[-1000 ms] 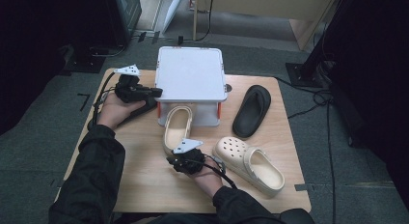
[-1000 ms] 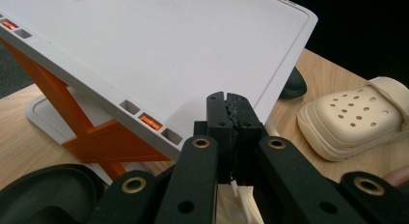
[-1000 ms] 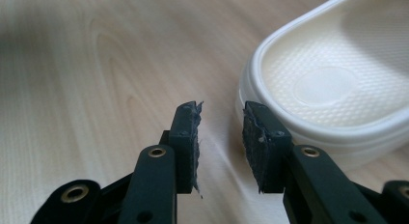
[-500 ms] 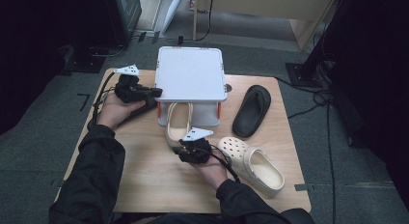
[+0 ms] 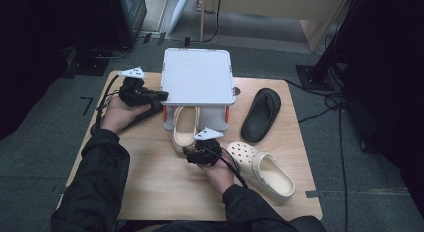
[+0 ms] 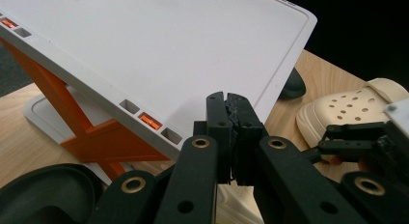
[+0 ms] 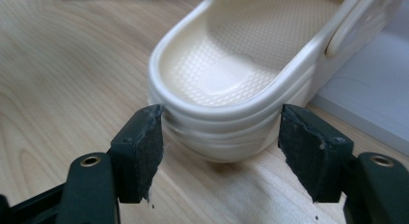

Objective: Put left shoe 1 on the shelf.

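Right claw (image 5: 192, 151) at cream clog (image 5: 184, 128)

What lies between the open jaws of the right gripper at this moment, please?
The rounded heel of the cream clog sits between the jaws of the right gripper, as the right gripper view shows. The jaws have just been opening and flank the heel without clamping it.

Left gripper (image 5: 162, 95): held in the left hand (image 5: 117, 117) at the far left of the table, pointing right, jaws pressed together with nothing between them. Left forearm in a dark sleeve (image 5: 95, 182), coming up from the bottom edge.

Right gripper (image 5: 184, 151): held in the right hand (image 5: 216, 173) near mid-table, pointing left and away; jaws have just been opening and stand wide apart.
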A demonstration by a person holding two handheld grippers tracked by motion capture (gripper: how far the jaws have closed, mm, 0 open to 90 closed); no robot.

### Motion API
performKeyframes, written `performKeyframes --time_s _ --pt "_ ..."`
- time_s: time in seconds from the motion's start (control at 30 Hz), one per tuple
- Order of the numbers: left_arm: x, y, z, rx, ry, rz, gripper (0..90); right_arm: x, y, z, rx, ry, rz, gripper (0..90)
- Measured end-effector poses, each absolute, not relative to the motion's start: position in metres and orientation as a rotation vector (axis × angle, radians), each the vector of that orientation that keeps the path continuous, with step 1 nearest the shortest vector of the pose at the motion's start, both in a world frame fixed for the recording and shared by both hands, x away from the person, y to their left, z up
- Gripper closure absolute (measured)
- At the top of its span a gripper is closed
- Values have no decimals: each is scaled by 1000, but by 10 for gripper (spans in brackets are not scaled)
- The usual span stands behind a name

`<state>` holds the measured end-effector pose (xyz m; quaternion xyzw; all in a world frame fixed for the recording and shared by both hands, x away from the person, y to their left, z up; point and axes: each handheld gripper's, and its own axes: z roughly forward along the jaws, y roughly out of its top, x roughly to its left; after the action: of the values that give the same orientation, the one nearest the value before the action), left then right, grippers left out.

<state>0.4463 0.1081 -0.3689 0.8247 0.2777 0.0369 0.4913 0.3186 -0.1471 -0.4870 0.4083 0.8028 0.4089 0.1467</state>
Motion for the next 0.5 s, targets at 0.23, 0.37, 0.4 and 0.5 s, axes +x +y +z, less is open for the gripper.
performKeyframes --time_s 0.23,0.37,0.4,0.5 --pt "446 108 -369 2000 677 90 896 326 -147 -488 1121 2335 1175 257" --pt "446 108 -369 2000 680 90 895 331 -147 -487 1107 2342 1184 272" --pt "446 108 -369 1999 680 89 896 334 -146 -487 1110 2340 1176 299" --pt "446 109 -370 1988 681 83 896 340 -146 -486 1119 2339 1208 344"
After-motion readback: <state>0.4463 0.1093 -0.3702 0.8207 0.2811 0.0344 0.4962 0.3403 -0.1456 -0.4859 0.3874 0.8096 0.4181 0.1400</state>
